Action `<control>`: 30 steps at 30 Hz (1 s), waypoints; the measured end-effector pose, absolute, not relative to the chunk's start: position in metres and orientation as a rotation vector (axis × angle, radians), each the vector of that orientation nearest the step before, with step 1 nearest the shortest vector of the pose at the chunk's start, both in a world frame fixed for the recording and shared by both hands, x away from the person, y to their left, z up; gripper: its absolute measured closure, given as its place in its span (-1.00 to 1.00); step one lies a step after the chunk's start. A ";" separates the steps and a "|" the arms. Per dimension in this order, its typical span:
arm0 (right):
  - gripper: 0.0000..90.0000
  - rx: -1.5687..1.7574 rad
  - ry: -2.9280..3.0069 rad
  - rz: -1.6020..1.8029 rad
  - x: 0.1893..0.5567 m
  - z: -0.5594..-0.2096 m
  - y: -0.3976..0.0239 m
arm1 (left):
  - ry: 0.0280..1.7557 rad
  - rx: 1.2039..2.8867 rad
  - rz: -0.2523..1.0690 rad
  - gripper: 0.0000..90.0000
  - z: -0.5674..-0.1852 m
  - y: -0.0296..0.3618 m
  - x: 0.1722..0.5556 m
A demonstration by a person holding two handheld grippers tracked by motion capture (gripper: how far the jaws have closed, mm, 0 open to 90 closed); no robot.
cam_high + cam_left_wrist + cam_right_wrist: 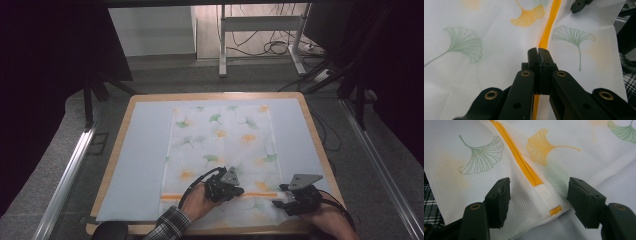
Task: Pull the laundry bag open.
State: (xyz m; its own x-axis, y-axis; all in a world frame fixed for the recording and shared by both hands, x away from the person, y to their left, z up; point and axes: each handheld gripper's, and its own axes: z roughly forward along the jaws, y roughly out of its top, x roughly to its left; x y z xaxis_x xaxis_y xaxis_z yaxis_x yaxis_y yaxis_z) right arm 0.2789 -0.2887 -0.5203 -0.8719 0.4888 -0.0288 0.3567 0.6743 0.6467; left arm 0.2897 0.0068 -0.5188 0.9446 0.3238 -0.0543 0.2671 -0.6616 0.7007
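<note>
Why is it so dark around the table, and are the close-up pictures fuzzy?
High view: light falls on the table, its surroundings stay black. Left gripper view: shut left gripper is sharp, the mesh bag's far leaves soften. Right gripper view: yellow zipper crisp, right gripper slightly blurred.

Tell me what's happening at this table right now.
A person is working on a white mesh laundry bag printed with ginkgo leaves, lying flat on the table. The left gripper has its jaws shut right over the orange zipper partway along; whether it pinches the slider is hidden. The right gripper rests open at the zipper's end, its jaws on either side of the white fabric tab, pressing the bag down rather than pinching it.
</note>
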 end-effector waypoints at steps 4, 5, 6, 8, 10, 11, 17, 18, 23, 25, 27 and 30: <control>-0.22 0.692 2.688 0.974 0.279 -0.520 -0.288 | 0.415 2.329 0.102 1.00 -0.519 0.014 0.288; -0.22 0.693 2.687 0.975 0.279 -0.520 -0.289 | 0.420 2.327 0.100 1.00 -0.519 0.015 0.288; -0.22 0.693 2.687 0.975 0.279 -0.520 -0.289 | 0.422 2.326 0.101 1.00 -0.519 0.016 0.288; -0.22 0.698 2.685 0.977 0.279 -0.520 -0.288 | 0.431 2.317 0.097 1.00 -0.519 0.018 0.288; -0.22 0.700 2.684 0.978 0.279 -0.520 -0.289 | 0.437 2.318 0.097 1.00 -0.519 0.019 0.287; -0.22 0.702 2.682 0.978 0.278 -0.520 -0.288 | 0.437 2.315 0.100 1.00 -0.519 0.021 0.286; -0.22 0.702 2.681 0.979 0.278 -0.520 -0.288 | 0.458 2.310 0.093 1.00 -0.520 0.028 0.286; -0.22 0.702 2.681 0.979 0.278 -0.520 -0.288 | 0.460 2.309 0.091 1.00 -0.520 0.029 0.286; -0.22 0.706 2.680 0.980 0.278 -0.521 -0.288 | 0.483 2.294 0.082 1.00 -0.521 0.035 0.284; -0.22 0.709 2.678 0.981 0.278 -0.521 -0.288 | 0.488 2.290 0.079 1.00 -0.521 0.037 0.284; -0.22 0.711 2.676 0.982 0.278 -0.521 -0.288 | 0.491 2.291 0.080 1.00 -0.521 0.038 0.283; -0.22 0.712 2.675 0.983 0.278 -0.521 -0.288 | 0.497 2.290 0.083 1.00 -0.520 0.041 0.283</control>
